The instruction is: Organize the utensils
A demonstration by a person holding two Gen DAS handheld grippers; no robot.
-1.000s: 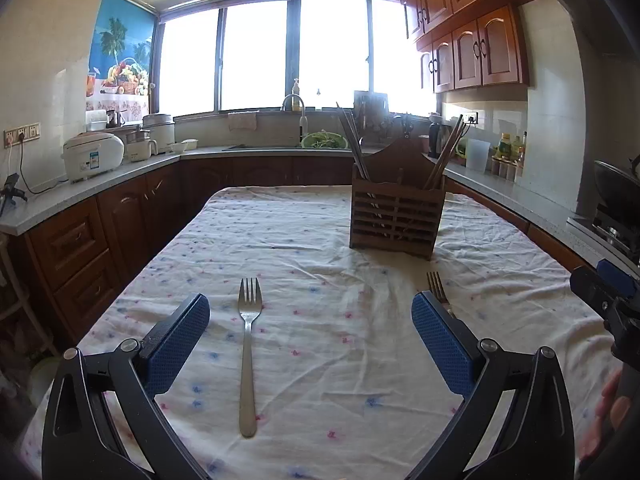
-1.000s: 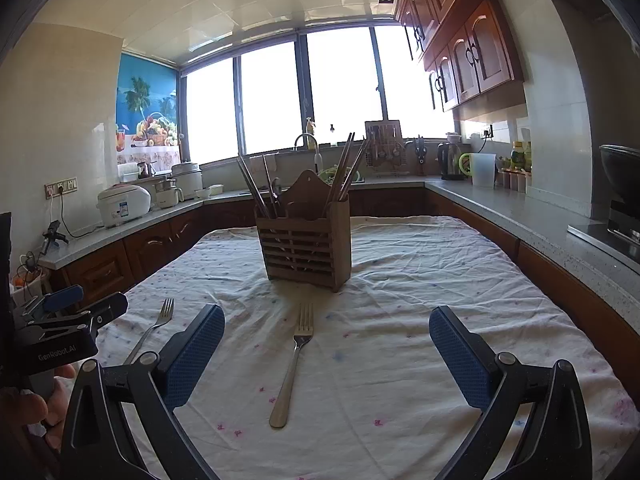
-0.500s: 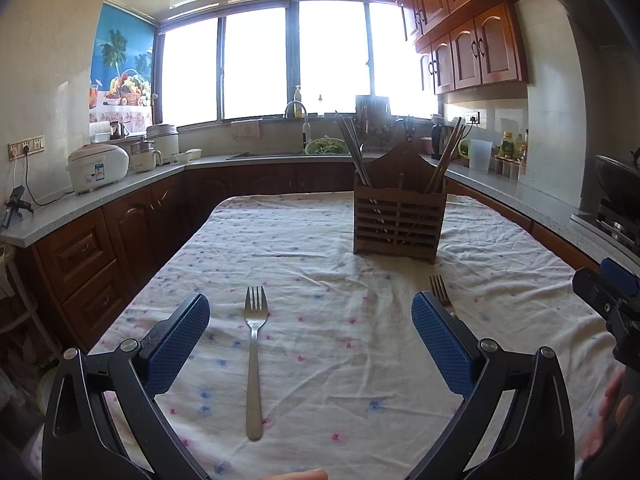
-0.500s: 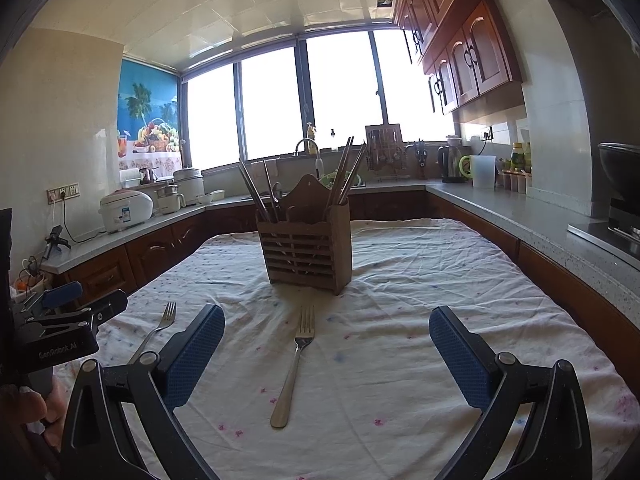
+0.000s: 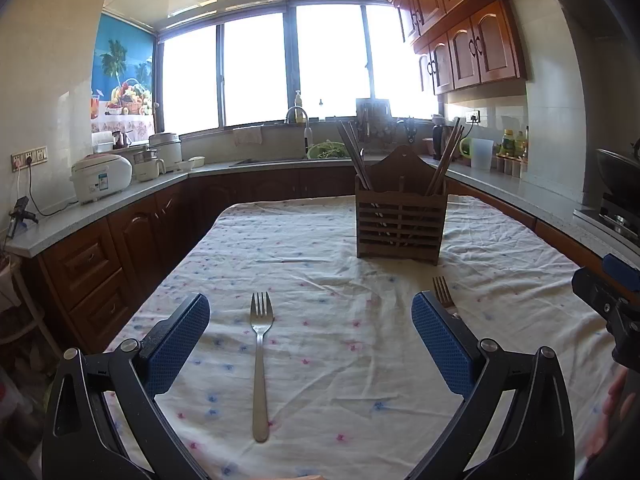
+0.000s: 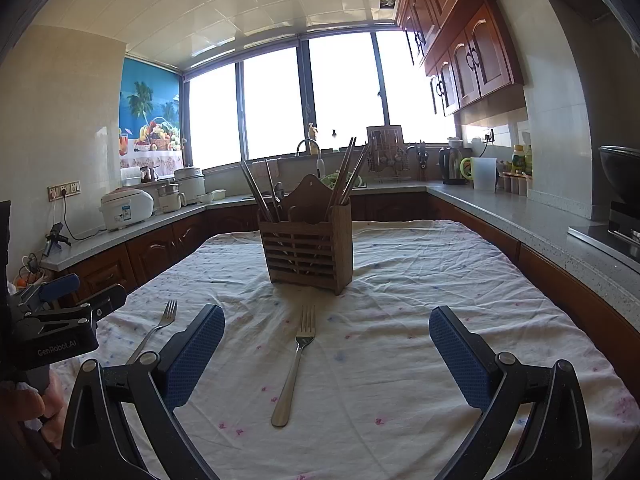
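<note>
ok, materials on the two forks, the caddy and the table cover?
Forks: polished metal, likely stainless; silvery with glints along the handles.
Caddy: dark brown wood with a matte look, built of slats behind a shaped back panel.
Table cover: thin woven fabric, probably cotton; it creases and wrinkles, off-white with small pink and blue prints.

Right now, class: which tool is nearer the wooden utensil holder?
Right. The right tool sits almost straight before the utensil holder; the left tool is off to its left, farther away.

Blown-out daylight from windows (image 5: 296,68), dim foreground, fisheye-curved dark corners
</note>
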